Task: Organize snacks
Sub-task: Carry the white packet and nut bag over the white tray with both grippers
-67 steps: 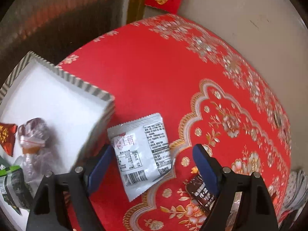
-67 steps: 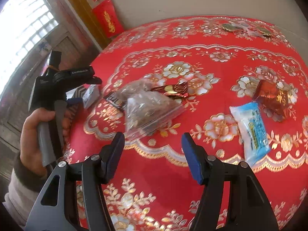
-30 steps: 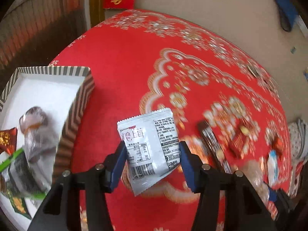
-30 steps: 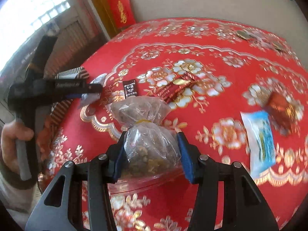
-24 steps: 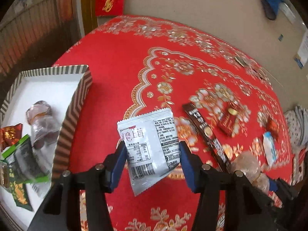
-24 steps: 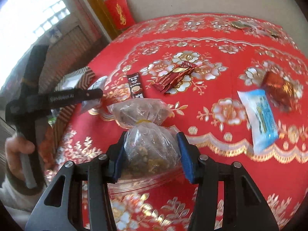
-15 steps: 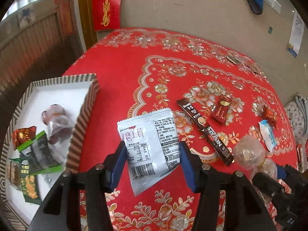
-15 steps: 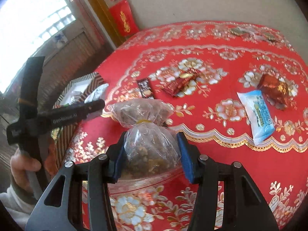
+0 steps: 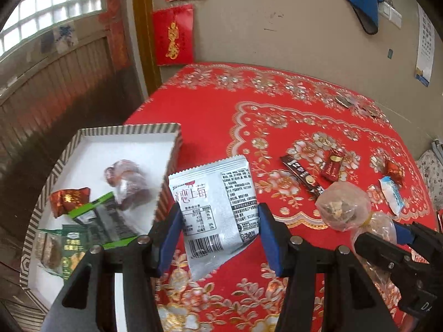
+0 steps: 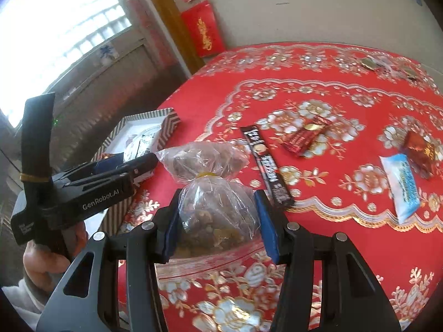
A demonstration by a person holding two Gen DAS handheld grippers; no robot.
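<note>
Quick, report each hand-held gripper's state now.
Left hand-held gripper: closed on the silver snack packet.
Right hand-held gripper: closed on the clear bag of nuts.

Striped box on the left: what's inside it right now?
The striped box holds a red candy, a clear-wrapped brown sweet and green packets. The left hand-held gripper covers its near corner.

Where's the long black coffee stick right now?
In the right wrist view, the coffee stick lies flat on the red tablecloth, between the held clear bag and the small red sachet.
</note>
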